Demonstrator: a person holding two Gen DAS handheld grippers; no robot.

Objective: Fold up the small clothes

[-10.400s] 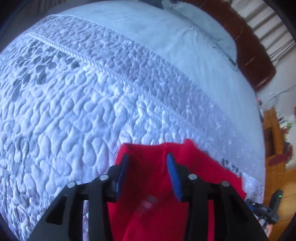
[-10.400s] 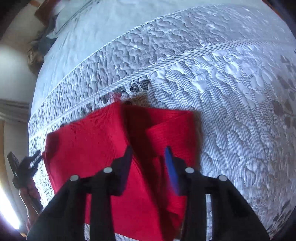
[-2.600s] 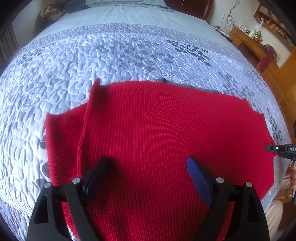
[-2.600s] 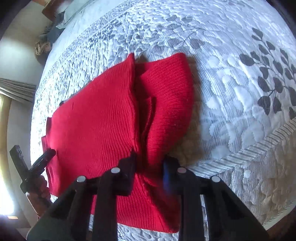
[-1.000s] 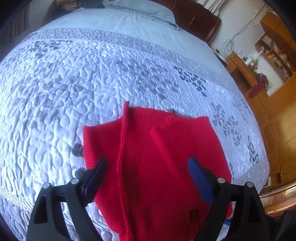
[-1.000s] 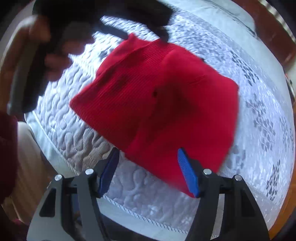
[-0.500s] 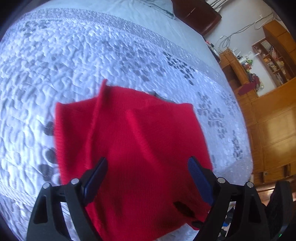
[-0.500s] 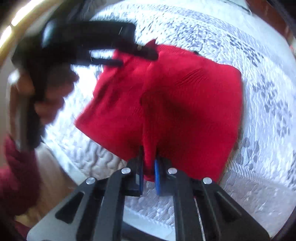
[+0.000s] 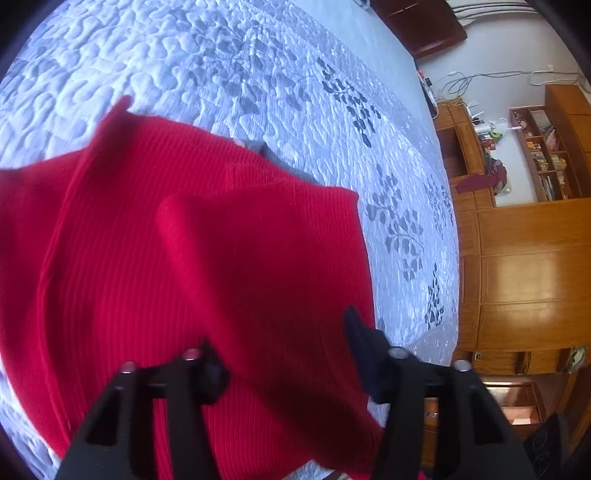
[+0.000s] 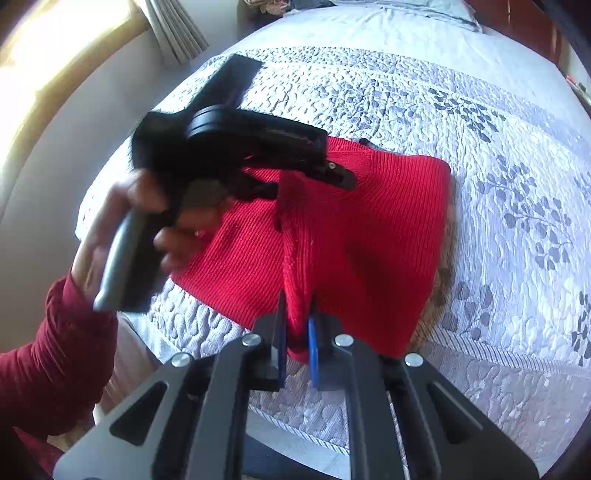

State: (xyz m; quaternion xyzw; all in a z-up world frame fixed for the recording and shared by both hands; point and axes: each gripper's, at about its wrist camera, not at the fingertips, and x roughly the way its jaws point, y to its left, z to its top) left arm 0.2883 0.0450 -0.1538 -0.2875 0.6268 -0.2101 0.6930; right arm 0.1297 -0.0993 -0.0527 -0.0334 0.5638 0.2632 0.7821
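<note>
A red ribbed sweater [image 9: 192,266] lies part-folded on the quilted bed [image 9: 258,74]. My left gripper [image 9: 284,350] hangs low over the sweater's right part. Its jaws are closing with red cloth between the fingers, and the pads still stand apart. In the right wrist view the same left gripper [image 10: 340,175] reaches onto the sweater's far side, held by a person's hand [image 10: 147,210]. My right gripper [image 10: 297,332] is shut on the sweater's [image 10: 369,240] near edge, pinching a raised ridge of cloth that runs away from it.
A grey cloth [image 9: 266,151] peeks out from under the sweater's far edge. The bed's near edge [image 10: 332,432] lies just below my right gripper. Wooden cupboards and shelves [image 9: 517,258] stand to the right, and a curtain [image 10: 177,29] hangs at the far left. A dark red sleeve [image 10: 55,350] is near left.
The left gripper has dropped closer to the sweater and its jaws have narrowed. The right gripper shut on the sweater's near edge and has lifted it into a ridge.
</note>
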